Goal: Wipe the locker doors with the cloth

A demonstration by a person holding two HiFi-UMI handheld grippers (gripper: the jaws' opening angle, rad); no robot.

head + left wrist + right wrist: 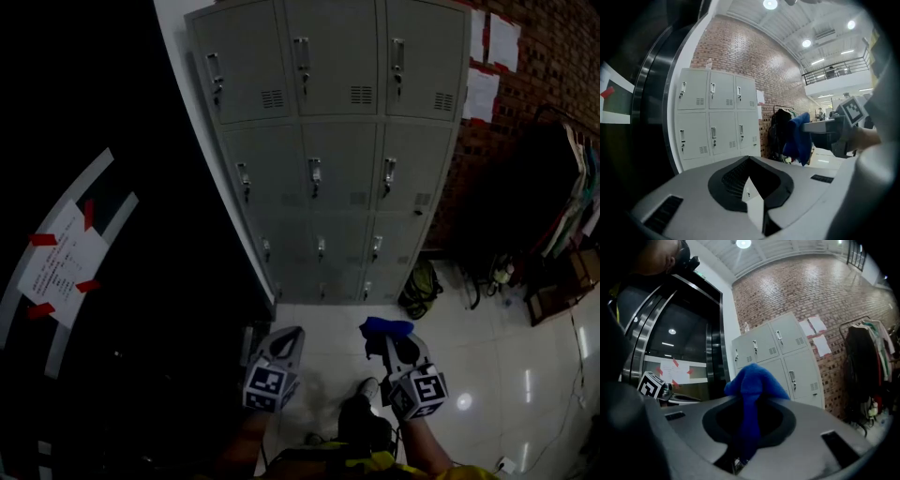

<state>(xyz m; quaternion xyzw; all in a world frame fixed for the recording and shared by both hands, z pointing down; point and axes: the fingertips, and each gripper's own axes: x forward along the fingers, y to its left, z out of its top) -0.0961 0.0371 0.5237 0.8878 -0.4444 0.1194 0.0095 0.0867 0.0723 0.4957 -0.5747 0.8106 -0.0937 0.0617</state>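
Note:
A bank of grey locker doors [347, 159] stands ahead against the brick wall, also visible in the left gripper view [715, 117] and the right gripper view [783, 357]. My right gripper [394, 345] is held low over the white floor, shut on a blue cloth [386, 327] that bunches above its jaws [752, 385] and hangs down from them [799, 138]. My left gripper [284, 349] is beside it to the left, jaws together with nothing in them [752, 187]. Both grippers are well short of the lockers.
A dark lift door with a taped paper notice [61, 262] fills the left. A green backpack [422, 289] leans by the lockers' right foot. A clothes rack [577, 202] and clutter stand at the right. My shoe [366, 389] is on the glossy floor.

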